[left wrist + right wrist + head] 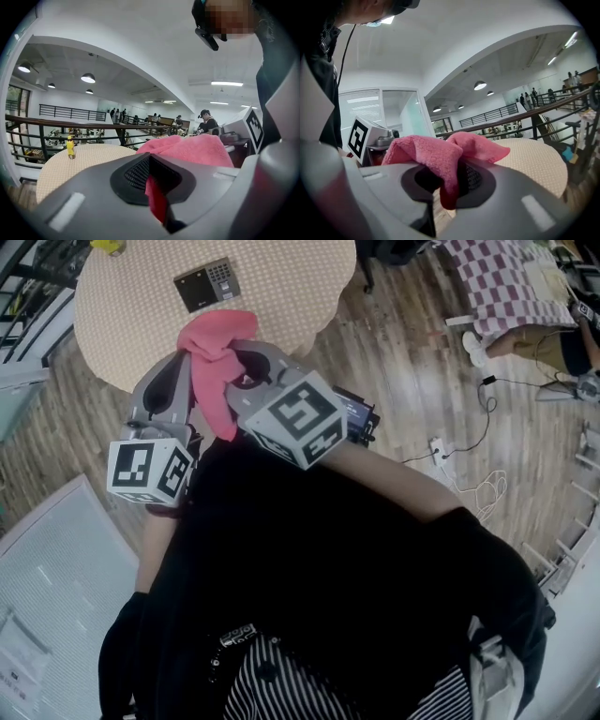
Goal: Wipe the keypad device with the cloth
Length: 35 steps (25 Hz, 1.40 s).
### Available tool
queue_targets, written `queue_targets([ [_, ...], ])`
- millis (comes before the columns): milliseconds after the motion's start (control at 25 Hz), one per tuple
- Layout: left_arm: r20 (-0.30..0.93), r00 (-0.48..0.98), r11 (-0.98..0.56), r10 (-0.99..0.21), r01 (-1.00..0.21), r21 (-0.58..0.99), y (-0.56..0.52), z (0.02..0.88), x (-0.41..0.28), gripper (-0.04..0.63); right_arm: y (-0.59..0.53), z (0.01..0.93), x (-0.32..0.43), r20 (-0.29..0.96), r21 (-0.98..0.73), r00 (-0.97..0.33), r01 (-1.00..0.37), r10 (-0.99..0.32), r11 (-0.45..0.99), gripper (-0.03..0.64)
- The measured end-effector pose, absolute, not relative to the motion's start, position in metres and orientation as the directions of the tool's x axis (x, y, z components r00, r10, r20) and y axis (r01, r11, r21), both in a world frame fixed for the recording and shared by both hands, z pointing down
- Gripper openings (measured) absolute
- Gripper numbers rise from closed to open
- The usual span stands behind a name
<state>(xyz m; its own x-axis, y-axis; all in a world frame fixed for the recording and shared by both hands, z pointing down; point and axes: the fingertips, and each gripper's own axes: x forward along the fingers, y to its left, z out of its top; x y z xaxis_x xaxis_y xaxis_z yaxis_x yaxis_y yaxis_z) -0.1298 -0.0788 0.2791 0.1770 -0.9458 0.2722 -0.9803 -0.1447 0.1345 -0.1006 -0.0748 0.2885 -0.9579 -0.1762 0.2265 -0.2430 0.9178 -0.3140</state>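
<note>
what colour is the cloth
Pink, plain with no pattern. The cloth shows best in the head view.

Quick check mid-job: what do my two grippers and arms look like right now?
The left gripper and right gripper are smooth grey moulded shells with dark textured pads inside the fingers. Each carries a white cube printed with black square markers: left cube, right cube. The person wears a black top.
</note>
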Motion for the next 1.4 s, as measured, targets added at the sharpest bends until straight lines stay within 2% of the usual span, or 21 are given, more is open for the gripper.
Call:
queue_targets([
  [320, 0.222, 0.337, -0.313, -0.915, -0.94, 0.136, -0.123, 0.261, -0.134, -0.002, -0.114, 0.271, -0.107, 0.247, -0.255, -0.92, -0.366, -0.305, 0.895, 0.068],
  [600, 0.204, 0.429, -0.406, -0.88, -0.902, 0.147, -0.14, 0.261, -0.168, -0.003, -0.129, 0.27, -0.142, 0.268, -0.228, -0.885, -0.442, -0.381, 0.868, 0.068],
  [1120, 0.202, 0.476, -0.431, -0.856, -0.872, 0.23, -0.127, 0.294, -0.261, -0.003, -0.115, 0.301, -0.236, 0.338, -0.227, -0.859, -0.471, -0.385, 0.852, 0.068],
  [1400, 0.25, 0.487, -0.427, -0.837, -0.866, 0.258, -0.15, 0.319, -0.266, -0.003, -0.137, 0.326, -0.242, 0.376, -0.267, -0.848, -0.485, -0.373, 0.833, 0.069],
])
